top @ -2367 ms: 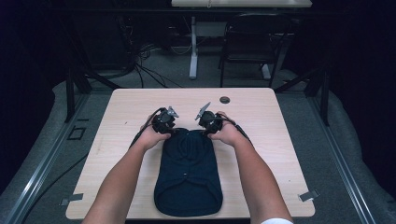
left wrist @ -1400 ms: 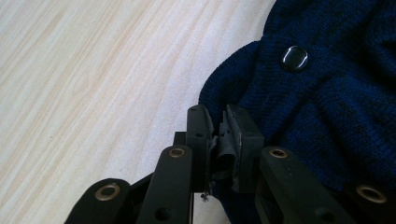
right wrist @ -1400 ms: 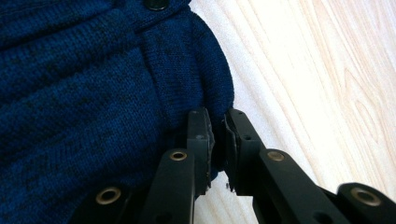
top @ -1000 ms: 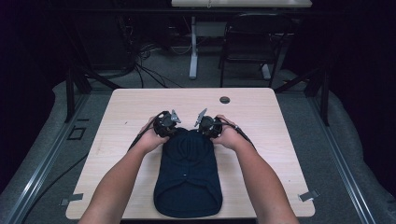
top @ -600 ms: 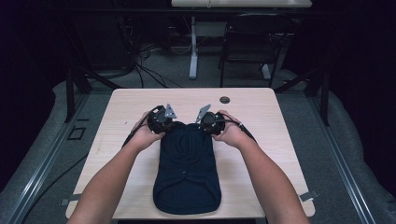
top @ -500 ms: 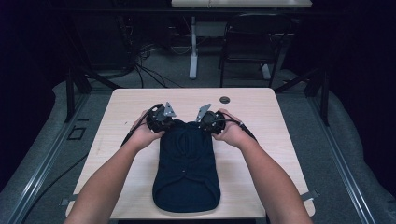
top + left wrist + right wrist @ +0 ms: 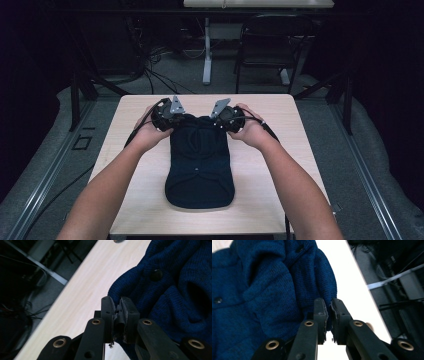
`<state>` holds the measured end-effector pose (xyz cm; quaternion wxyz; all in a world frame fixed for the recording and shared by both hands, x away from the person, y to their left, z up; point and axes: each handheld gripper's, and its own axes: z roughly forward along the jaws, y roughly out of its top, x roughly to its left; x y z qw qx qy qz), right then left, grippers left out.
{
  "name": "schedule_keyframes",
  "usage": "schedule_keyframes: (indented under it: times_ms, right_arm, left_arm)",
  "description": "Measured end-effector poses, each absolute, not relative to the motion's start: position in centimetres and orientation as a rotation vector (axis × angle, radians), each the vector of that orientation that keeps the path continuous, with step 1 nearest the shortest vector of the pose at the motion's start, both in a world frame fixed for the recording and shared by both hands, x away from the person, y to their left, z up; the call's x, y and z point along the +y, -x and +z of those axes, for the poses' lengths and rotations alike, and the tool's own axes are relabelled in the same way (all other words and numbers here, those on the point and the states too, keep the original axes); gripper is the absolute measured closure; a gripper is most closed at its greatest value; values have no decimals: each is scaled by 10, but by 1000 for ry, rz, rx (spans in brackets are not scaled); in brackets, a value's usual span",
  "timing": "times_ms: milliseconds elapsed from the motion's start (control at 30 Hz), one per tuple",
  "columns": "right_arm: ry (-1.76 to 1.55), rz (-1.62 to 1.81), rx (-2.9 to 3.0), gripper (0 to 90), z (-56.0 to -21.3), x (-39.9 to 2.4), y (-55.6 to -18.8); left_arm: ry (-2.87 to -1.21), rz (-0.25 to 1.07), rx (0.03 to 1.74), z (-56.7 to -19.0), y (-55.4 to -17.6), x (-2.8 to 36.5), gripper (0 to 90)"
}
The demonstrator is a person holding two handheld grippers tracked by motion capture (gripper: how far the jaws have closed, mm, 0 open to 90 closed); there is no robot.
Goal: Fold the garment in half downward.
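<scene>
Tongs [image 7: 176, 118] [image 7: 220, 118] pinch the cardigan's [image 7: 199, 160] far corners, forearms converging.

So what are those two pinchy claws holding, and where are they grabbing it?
Both hold the dark blue knitted sweater. The left gripper and the right gripper each pinch its far edge, one at each corner.

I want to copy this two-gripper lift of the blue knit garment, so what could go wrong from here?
1. The left gripper and the right gripper each pinch only a thin edge of the navy knit garment; the stretchy fabric could slip out.
2. Most of the garment lies on the table; lifting by the far end could pull the knit out of shape.
3. A button near the left grip could catch as the fabric folds.
</scene>
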<state>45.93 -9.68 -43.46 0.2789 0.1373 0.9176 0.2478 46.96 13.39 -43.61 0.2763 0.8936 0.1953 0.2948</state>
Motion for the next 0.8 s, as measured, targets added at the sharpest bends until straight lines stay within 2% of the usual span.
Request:
schedule_keyframes:
  times_ms: [167,267,333,633,800]
  right_arm:
    - [-372,660,2356,829,-411,-95,-460]
    - [-384,709,2261,829,-398,-96,-457]
    - [-393,745,2228,829,-394,-96,-454]
    - [-350,646,2299,830,-426,-94,-448]
    - [-358,653,2311,831,-433,-94,-446]
  left_arm:
    - [-2337,885,529,-414,-469,133,818]
    - [-2260,986,521,-397,-464,134,818]
    - [-2259,997,518,-397,-461,134,819]
    - [-2351,1012,468,-432,-451,123,819]
    - [-2357,999,468,-437,-451,122,819]
